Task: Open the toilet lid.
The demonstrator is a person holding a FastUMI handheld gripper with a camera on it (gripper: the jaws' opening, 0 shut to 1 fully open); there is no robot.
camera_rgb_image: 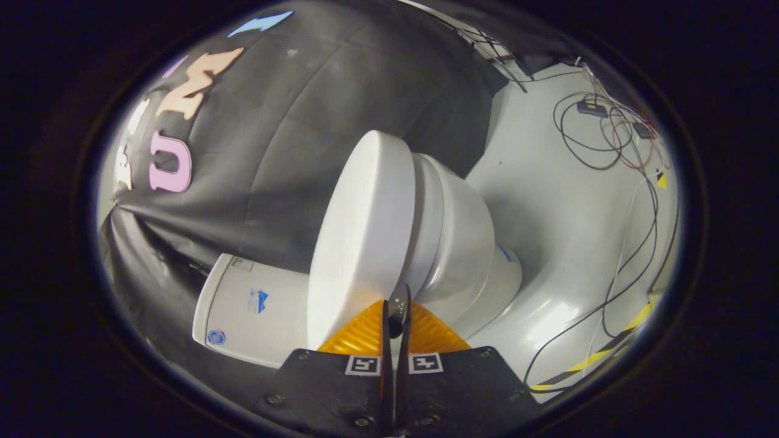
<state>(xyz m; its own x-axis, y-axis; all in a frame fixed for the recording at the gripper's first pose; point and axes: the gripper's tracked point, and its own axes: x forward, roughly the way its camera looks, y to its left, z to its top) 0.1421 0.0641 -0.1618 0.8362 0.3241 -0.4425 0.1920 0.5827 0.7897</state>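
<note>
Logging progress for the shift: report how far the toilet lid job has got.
Done: nothing visible; the lid lies closed against the seat over the bowl. In hand: the gripper, fingers together, sits at the lid's rim. Left: the whole lift toward the tank.

Toilet lid (362, 243): white, closed over bowl (462, 243); cistern (249, 304) beside it. Hand-held gripper (395, 313): fingers nearly together at lid's front edge. Cables (614, 140) on floor (566, 201).
</note>
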